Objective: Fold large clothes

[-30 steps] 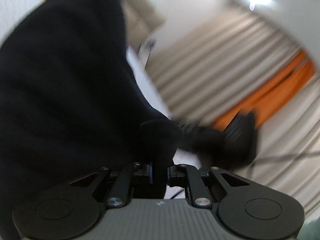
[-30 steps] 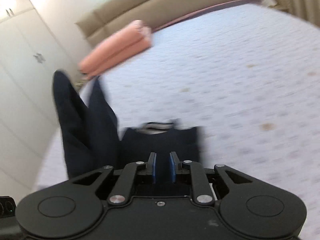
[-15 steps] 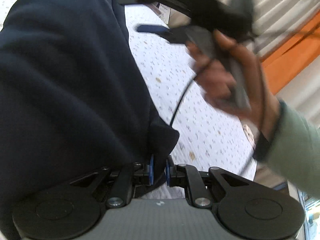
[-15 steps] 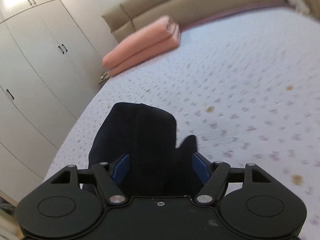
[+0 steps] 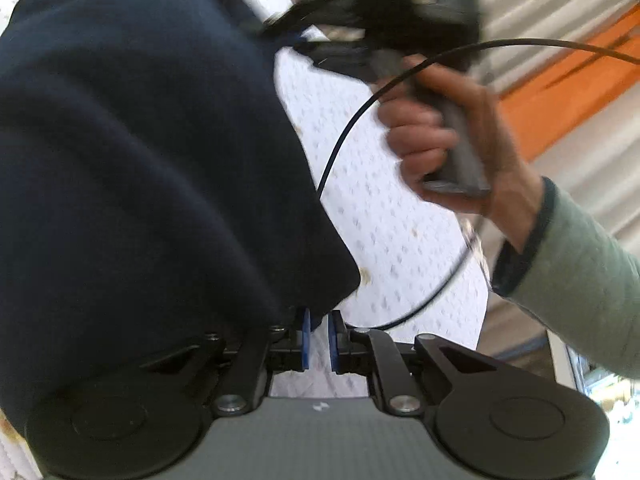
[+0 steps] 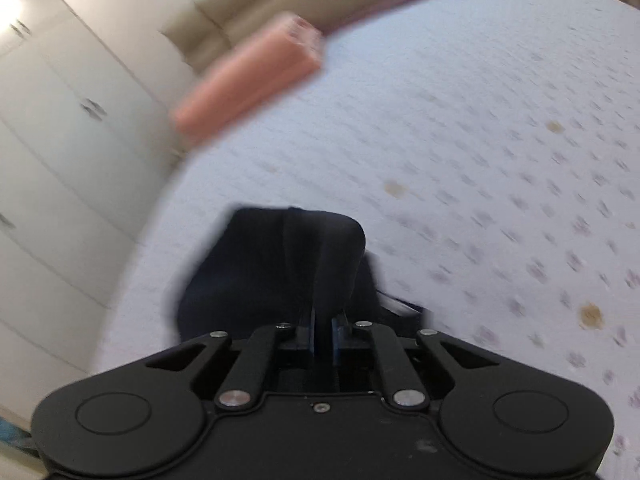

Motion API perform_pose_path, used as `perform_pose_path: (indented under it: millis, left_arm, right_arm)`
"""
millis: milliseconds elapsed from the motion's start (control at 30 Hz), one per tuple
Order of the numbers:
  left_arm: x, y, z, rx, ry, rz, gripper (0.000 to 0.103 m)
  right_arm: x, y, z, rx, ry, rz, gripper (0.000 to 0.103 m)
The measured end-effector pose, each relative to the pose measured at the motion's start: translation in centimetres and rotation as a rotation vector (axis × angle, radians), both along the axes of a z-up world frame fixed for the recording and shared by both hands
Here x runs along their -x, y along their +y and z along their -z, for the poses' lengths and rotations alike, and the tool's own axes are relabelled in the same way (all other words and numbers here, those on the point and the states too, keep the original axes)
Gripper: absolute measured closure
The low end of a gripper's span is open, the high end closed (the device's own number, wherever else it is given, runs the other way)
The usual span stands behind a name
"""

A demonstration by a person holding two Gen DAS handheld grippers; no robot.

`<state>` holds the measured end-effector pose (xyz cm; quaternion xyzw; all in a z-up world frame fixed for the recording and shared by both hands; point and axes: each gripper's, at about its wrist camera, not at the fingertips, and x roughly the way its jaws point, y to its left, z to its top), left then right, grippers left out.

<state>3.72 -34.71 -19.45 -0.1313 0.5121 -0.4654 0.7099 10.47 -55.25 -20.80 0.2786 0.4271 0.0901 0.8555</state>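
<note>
my left gripper (image 5: 318,338) has its jaws closing, and a corner of the dark navy garment (image 5: 132,168) sits pinched between the blue pads (image 5: 305,338). from there the cloth rises up and to the left, bunched in thick folds that fill most of that view. my right gripper (image 6: 323,334) is clamped tight on a fold of the same garment (image 6: 280,264), which stands up as a dark ridge running straight out from between the pads, the rest lying heaped just ahead on the bed (image 6: 480,152). in the left view i see the person's right hand (image 5: 452,136) wrapped around the grey handle of the right gripper, a black cable (image 5: 344,140) looping down from it, and a green sleeve (image 5: 576,288) behind the wrist. the bed cover is white with small speckles. a folded pink blanket (image 6: 248,92) lies at the far end of the bed, well apart from the garment, near the beige headboard (image 6: 280,4). white wardrobe doors (image 6: 60,128) stand to the left.
</note>
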Motion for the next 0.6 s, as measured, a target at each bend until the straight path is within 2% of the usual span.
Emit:
perform_pose_path:
  millis: [100, 133, 200, 267, 300, 333, 367, 467, 533, 600]
  left_arm:
    - [0.5, 0.0, 0.2, -0.016, 0.027, 0.089, 0.093]
    - [0.8, 0.1, 0.1, -0.018, 0.034, 0.119, 0.093]
    - [1.1, 1.0, -0.6, -0.005, 0.055, 0.151, 0.093]
    - [0.4, 2.5, -2.4, 0.062, 0.048, 0.132, 0.093]
    - [-0.1, 4.3, -3.7, 0.094, 0.029, 0.099, 0.091]
    - [-0.9, 6.0, -5.2, 0.106, -0.020, 0.047, 0.089]
    - [-2.0, 6.8, -6.5, 0.107, -0.073, -0.015, 0.089]
    - [-6.5, 8.6, -8.7, 0.078, -0.206, -0.186, 0.089]
    - [-9.7, 8.5, -8.8, 0.017, -0.295, -0.275, 0.089]
    - [-12.1, 7.1, -7.6, -0.010, -0.306, -0.283, 0.089]
  right_arm:
    - [-0.7, 1.7, 4.3, 0.108, 0.040, -0.015, 0.095]
    - [-0.5, 1.8, 4.7, 0.128, 0.026, -0.011, 0.098]
    - [-0.1, 1.4, 4.1, 0.140, 0.019, -0.010, 0.096]
    - [0.2, 1.2, 2.6, 0.178, 0.035, -0.007, 0.083]
    - [0.8, 0.9, 1.5, 0.216, 0.046, -0.010, 0.066]
    - [1.5, 0.6, 0.6, 0.251, 0.052, -0.016, 0.064]
    - [2.5, 0.3, -0.2, 0.270, 0.048, -0.033, 0.064]
    - [5.6, 0.6, -3.0, 0.214, -0.003, -0.093, 0.065]
    - [7.1, 2.7, -4.3, 0.217, -0.051, -0.126, 0.068]
    - [7.4, 5.4, -4.6, 0.244, -0.090, -0.155, 0.070]
